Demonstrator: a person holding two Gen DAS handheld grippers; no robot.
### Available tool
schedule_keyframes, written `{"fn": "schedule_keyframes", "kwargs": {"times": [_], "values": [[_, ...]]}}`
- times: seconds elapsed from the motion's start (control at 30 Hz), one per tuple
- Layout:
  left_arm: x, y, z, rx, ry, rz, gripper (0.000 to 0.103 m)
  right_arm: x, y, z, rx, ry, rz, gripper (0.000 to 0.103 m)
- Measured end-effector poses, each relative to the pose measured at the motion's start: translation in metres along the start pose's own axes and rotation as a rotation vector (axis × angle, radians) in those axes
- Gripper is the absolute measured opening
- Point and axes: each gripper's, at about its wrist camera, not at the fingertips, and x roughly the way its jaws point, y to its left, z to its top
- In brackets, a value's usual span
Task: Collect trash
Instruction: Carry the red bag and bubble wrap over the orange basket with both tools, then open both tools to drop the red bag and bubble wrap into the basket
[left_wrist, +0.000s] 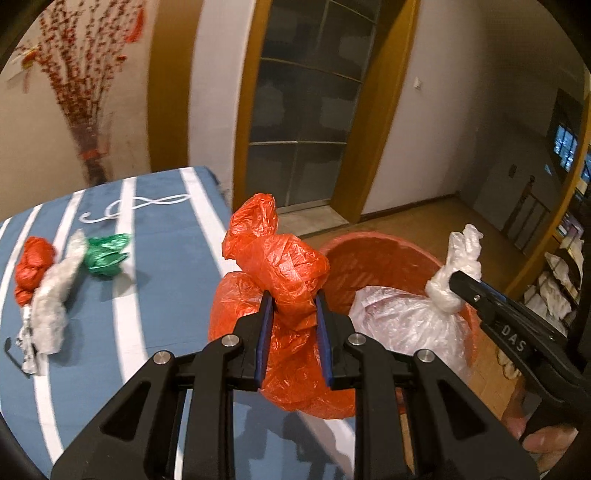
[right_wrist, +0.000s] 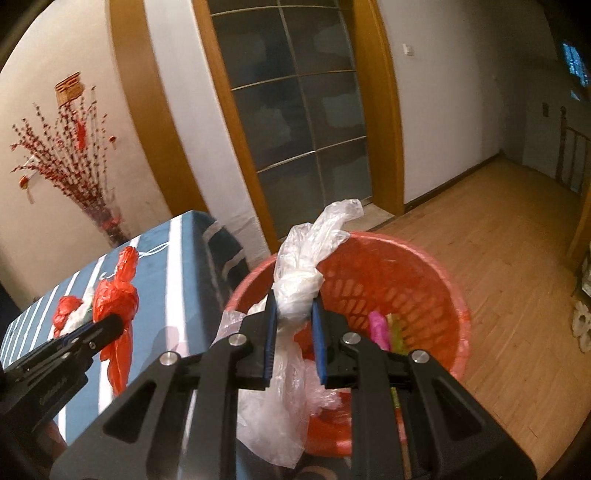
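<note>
My left gripper (left_wrist: 293, 301) is shut on a knotted orange plastic bag (left_wrist: 280, 258), held at the table's edge just left of the red basket (left_wrist: 369, 254). My right gripper (right_wrist: 294, 308) is shut on the knot of a clear white plastic bag (right_wrist: 299, 284), which hangs over the red basket (right_wrist: 424, 280). In the left wrist view that white bag (left_wrist: 410, 317) and the right gripper (left_wrist: 465, 284) show over the basket. In the right wrist view the orange bag (right_wrist: 118, 295) and left gripper (right_wrist: 110, 325) appear at the left. Pink and green scraps (right_wrist: 382, 330) lie inside the basket.
On the blue striped tablecloth (left_wrist: 166, 258) lie an orange bag (left_wrist: 33, 267), a whitish bag (left_wrist: 55, 295) and a green bag (left_wrist: 105, 254). Beyond stand a glass door (left_wrist: 303, 110), a red branch decoration (left_wrist: 81, 92), and wooden floor (right_wrist: 498, 240) around the basket.
</note>
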Motion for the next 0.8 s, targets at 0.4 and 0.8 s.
{"fn": "schedule_keyframes", "kwargs": {"times": [0.4, 0.8], "values": [[0.034, -0.04, 0.0, 0.048, 0.046, -0.077, 0.022, 0.015, -0.038, 0.005, 0.037, -0.018, -0.079, 0.018], [0.062, -0.059, 0.001, 0.08, 0.098, -0.118, 0.022, 0.033, -0.065, 0.012, 0.088, 0.003, -0.077, 0.023]]}}
